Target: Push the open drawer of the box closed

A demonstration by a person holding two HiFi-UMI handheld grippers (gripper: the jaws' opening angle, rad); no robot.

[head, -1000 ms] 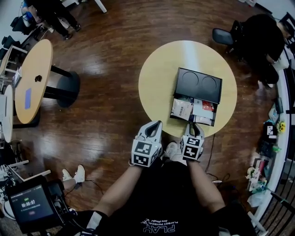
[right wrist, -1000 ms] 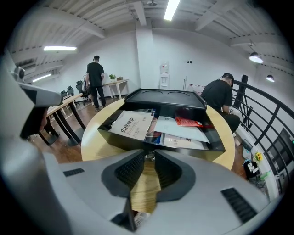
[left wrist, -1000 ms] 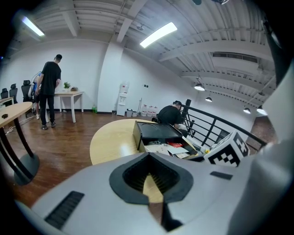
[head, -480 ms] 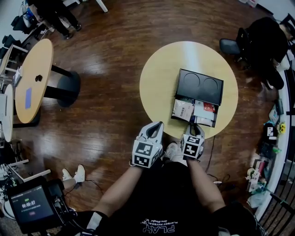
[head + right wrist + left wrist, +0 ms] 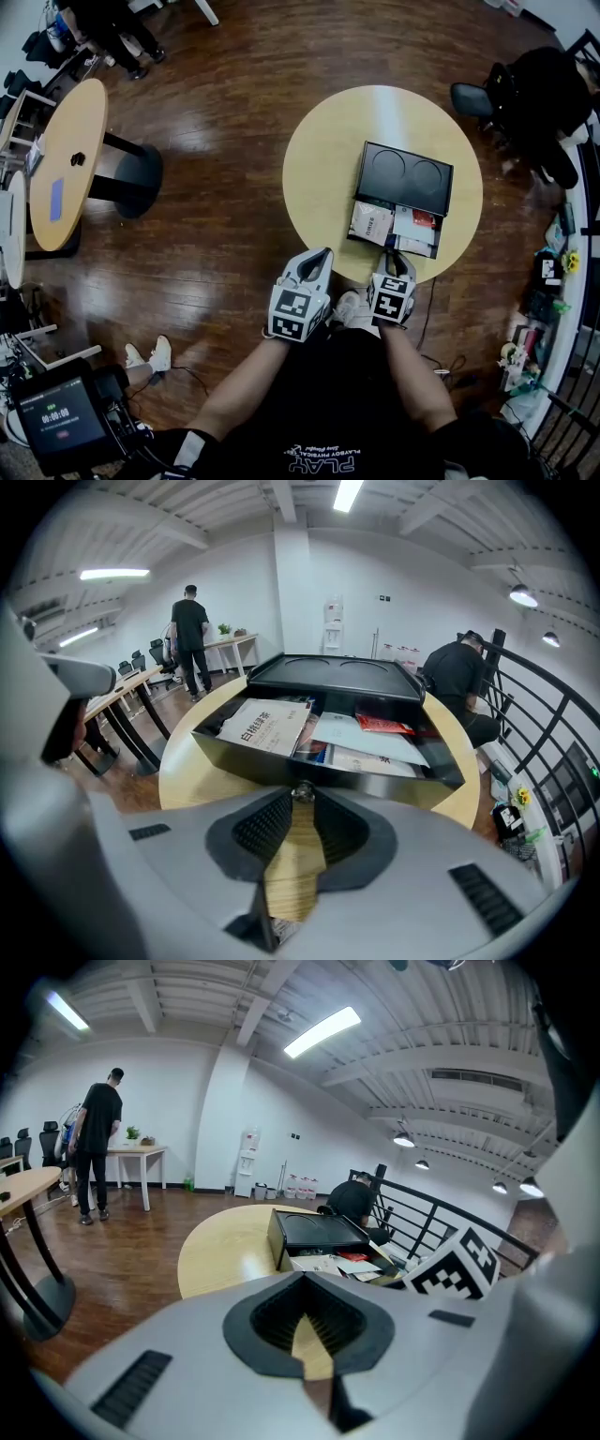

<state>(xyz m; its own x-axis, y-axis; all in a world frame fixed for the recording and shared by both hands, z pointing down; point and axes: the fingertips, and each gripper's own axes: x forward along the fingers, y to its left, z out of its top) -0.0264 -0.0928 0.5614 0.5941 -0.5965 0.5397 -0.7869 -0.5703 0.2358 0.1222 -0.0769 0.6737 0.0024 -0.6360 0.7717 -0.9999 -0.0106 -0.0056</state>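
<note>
Looking right of centre in the head view at a black box [image 5: 403, 176] on the round tabletop [image 5: 323, 159], with its drawer [image 5: 394, 228] pulled out toward the bottom of the frame and full of papers and packets. Spotting the right hand-held gripper [image 5: 397, 259] with jaws together, tips right up at the small knob [image 5: 301, 791] on the drawer front. Finding the left hand-held gripper [image 5: 322, 253] pinched together too, holding nothing, at the tabletop's lower-left rim, apart from the drawer.

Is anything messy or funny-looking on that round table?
Yes: the black box has its drawer sticking out open on the round yellow table, crammed with paper packets lying crooked. Nothing has spilled out.
</note>
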